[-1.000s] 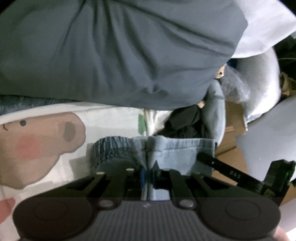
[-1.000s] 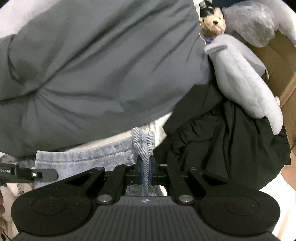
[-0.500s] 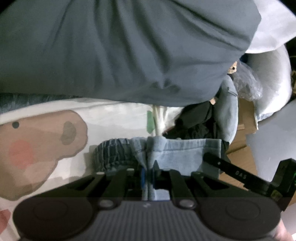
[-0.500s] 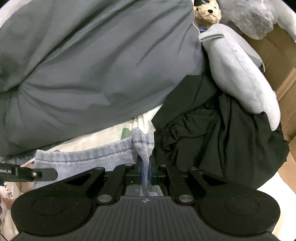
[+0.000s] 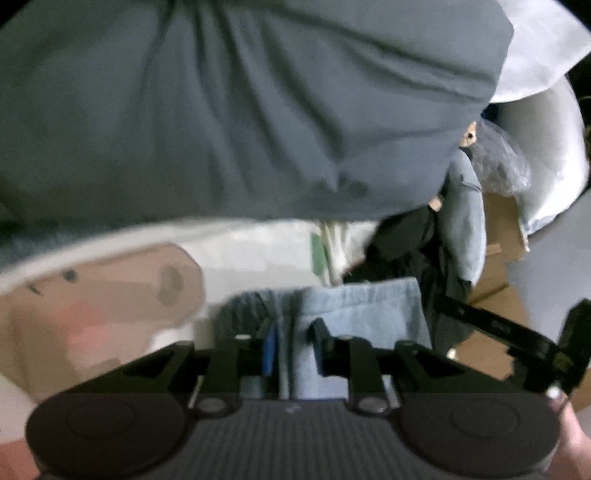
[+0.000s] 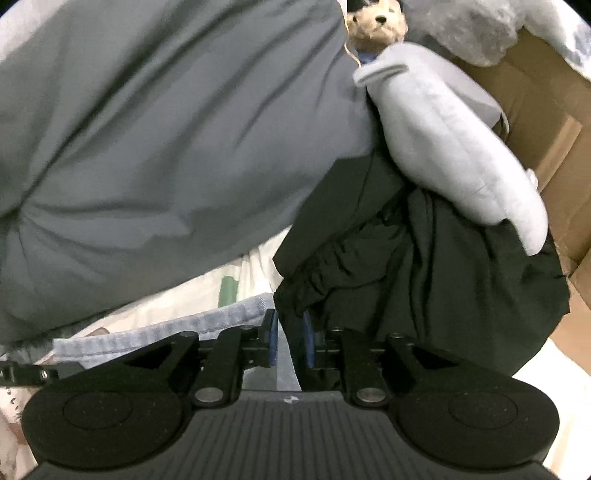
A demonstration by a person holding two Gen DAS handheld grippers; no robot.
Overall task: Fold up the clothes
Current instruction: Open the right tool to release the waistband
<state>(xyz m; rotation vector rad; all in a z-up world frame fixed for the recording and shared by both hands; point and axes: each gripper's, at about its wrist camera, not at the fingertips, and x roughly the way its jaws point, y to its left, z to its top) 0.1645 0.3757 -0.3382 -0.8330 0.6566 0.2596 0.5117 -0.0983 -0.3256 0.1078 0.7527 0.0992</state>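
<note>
A light blue denim garment (image 5: pixel 362 310) lies bunched on the white printed bedsheet (image 5: pixel 243 254), just ahead of both grippers. My left gripper (image 5: pixel 295 341) has its jaws opening; a fold of the denim runs through the gap, and the pads stand apart from it. In the right wrist view the denim (image 6: pixel 155 334) lies flat to the left. My right gripper (image 6: pixel 289 341) also has its jaws opening, with loose cloth low in the gap and nothing pinched. The right gripper's arm (image 5: pixel 509 328) shows at the right of the left wrist view.
A big grey duvet (image 6: pixel 166 129) bulges over the far side of the bed. A black garment (image 6: pixel 424 266) is heaped right of the denim, under a grey plush toy (image 6: pixel 454 147). A teddy bear (image 6: pixel 376 18) and a cardboard box (image 6: pixel 546 122) stand behind.
Both grippers' jaws have parted. The denim tuft that stood pinched upright in the right gripper has dropped flat. The fold in the left gripper has slackened.
</note>
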